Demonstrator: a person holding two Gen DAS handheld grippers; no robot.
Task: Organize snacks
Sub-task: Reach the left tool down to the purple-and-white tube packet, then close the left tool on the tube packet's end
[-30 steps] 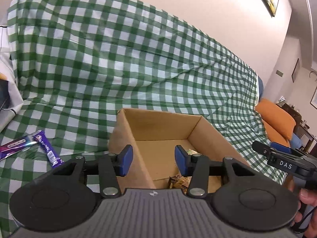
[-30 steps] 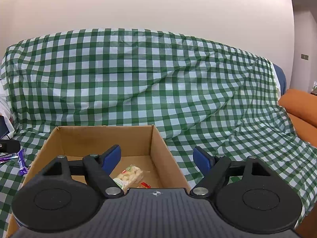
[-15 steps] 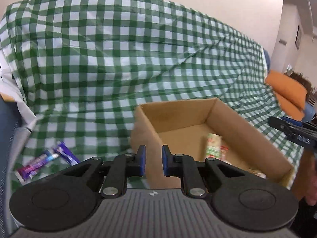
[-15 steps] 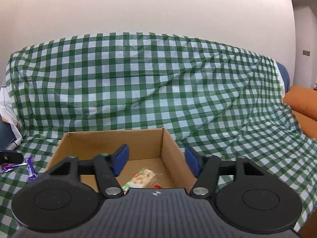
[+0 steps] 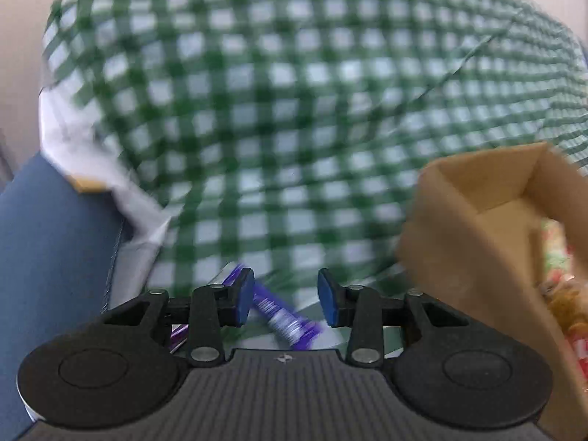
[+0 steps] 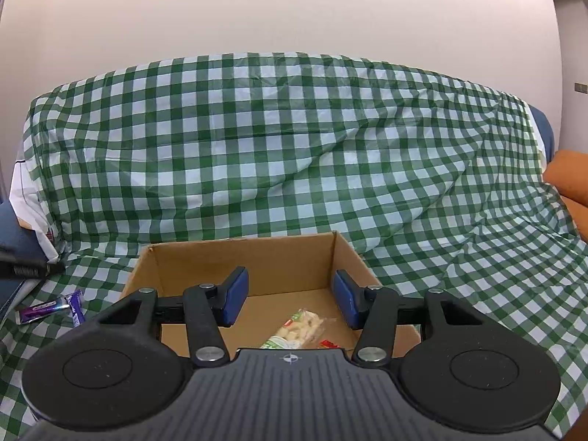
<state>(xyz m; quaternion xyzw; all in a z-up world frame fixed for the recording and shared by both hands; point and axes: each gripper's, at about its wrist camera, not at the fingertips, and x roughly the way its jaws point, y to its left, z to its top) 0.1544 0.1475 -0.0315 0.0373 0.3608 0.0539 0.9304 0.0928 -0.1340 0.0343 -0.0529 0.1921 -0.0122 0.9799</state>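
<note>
The left wrist view is blurred by motion. My left gripper hovers just over a purple snack bar on the green checked cloth; its jaws are opening and the pads do not touch the bar. A second purple wrapper peeks out behind the left finger. The cardboard box stands to the right. My right gripper hangs over the near part of the box, jaws closing with nothing between them. A clear pack of pale snacks lies on the box floor. Both purple bars lie left of the box.
The checked cloth drapes a sofa seat and back. Its blue arm is at the left, with a white cloth corner hanging over it. An orange cushion sits far right. The left gripper's dark tip shows at the left edge.
My left gripper swung left and down from the box to the purple bars; its jaws narrowed, then parted again. My right gripper's jaws came closer together and it drew back a little.
</note>
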